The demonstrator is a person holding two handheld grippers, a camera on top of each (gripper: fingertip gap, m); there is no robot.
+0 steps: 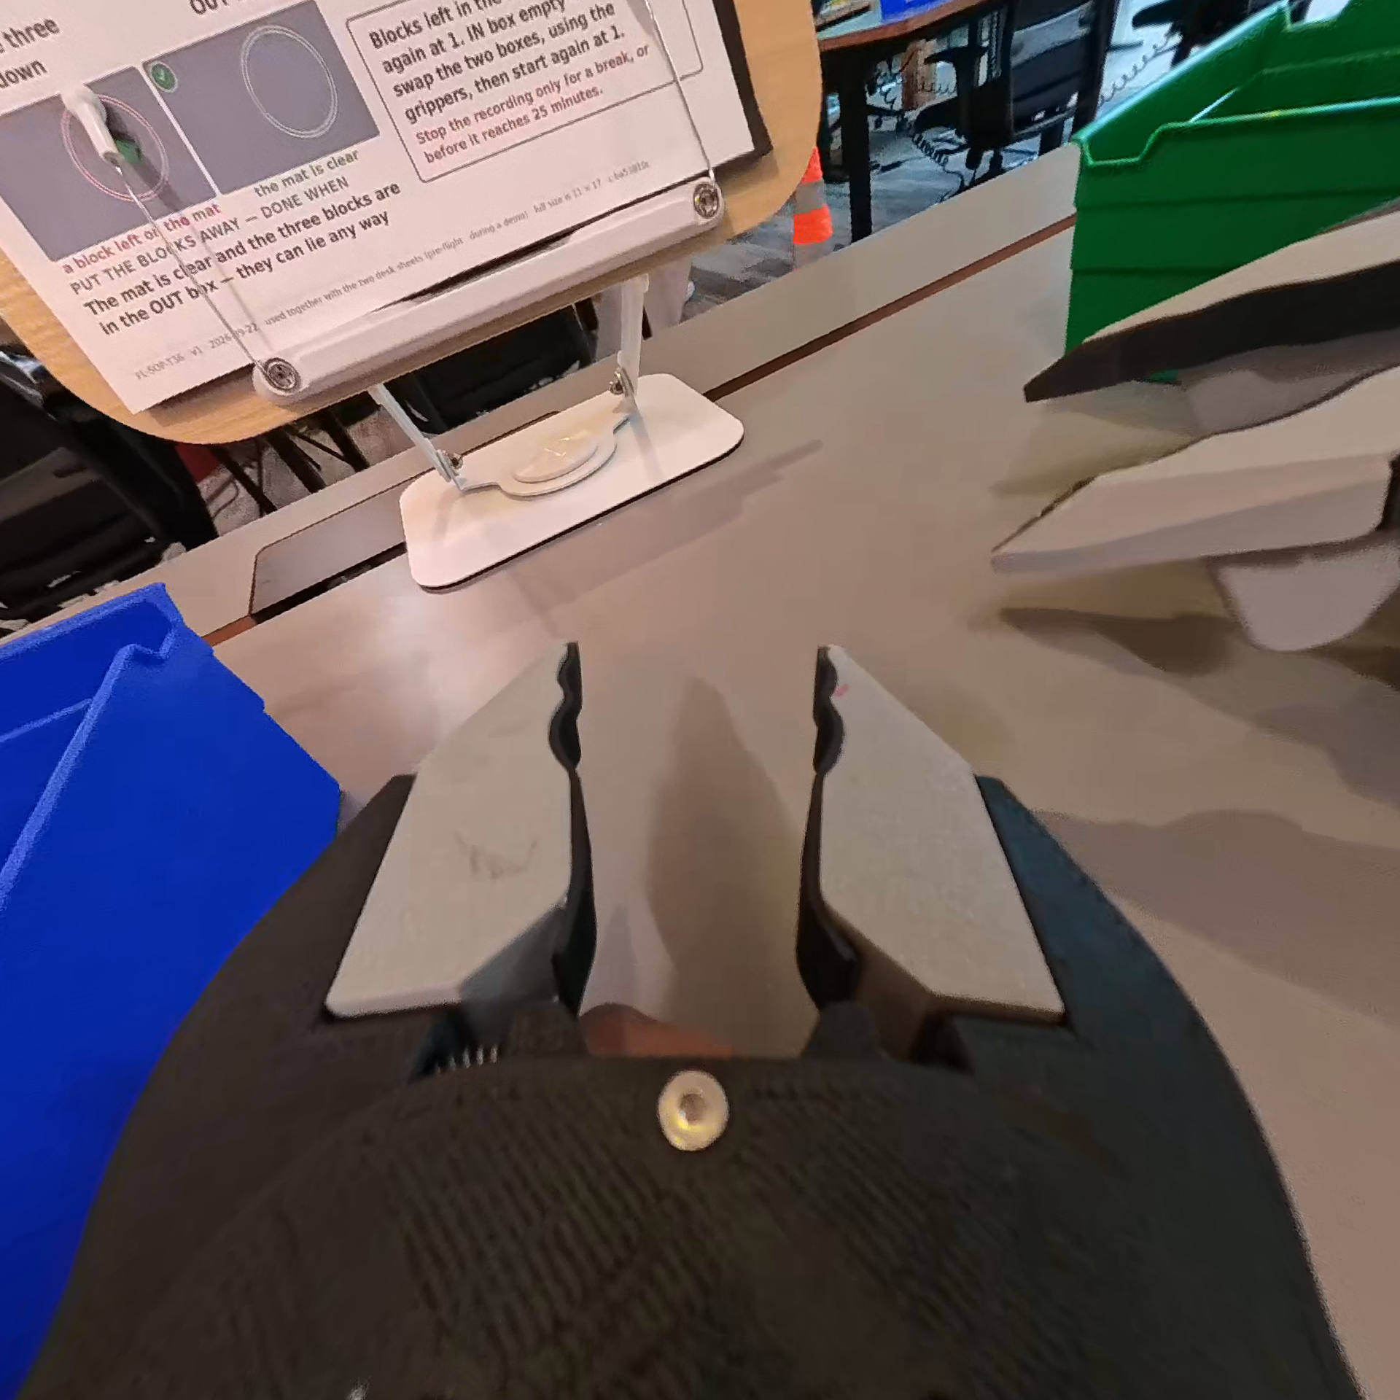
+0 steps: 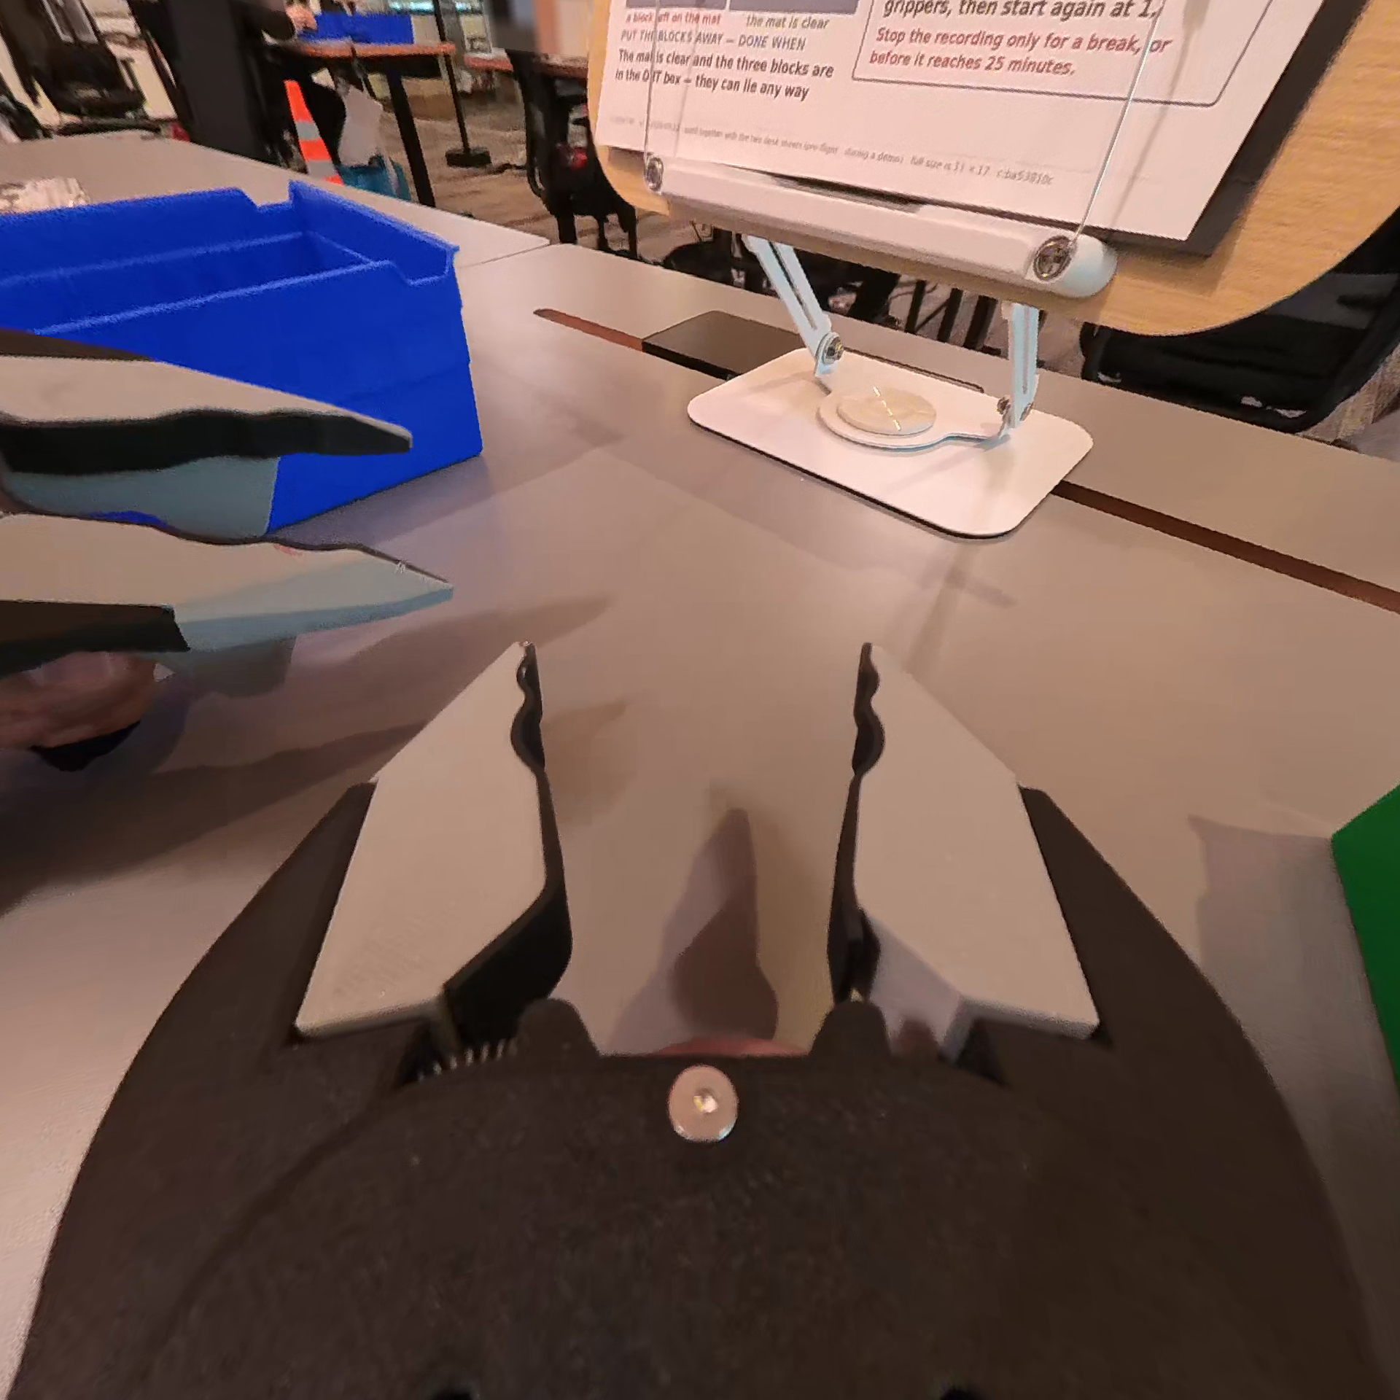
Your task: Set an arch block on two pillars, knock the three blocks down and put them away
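Observation:
No block shows in either view. My left gripper [image 1: 698,659] is open with nothing between its pads, held over the grey table [image 1: 871,621]. My right gripper [image 2: 695,657] is open wider, also with nothing between its pads, over the same table [image 2: 757,591]. Each gripper shows in the other's view: the right one at the right edge of the left wrist view [image 1: 1212,470], the left one at the left edge of the right wrist view [image 2: 227,515], its fingers apart. A blue bin [image 1: 114,795] stands at my left, and it also shows in the right wrist view [image 2: 250,318]. A green bin [image 1: 1227,174] stands at the far right.
A white stand [image 1: 568,485] holding an instruction sheet [image 1: 341,151] on a wooden board stands at the table's far side; it also shows in the right wrist view [image 2: 894,447]. A green bin corner [image 2: 1367,947] sits at the right. Chairs and desks lie beyond the table.

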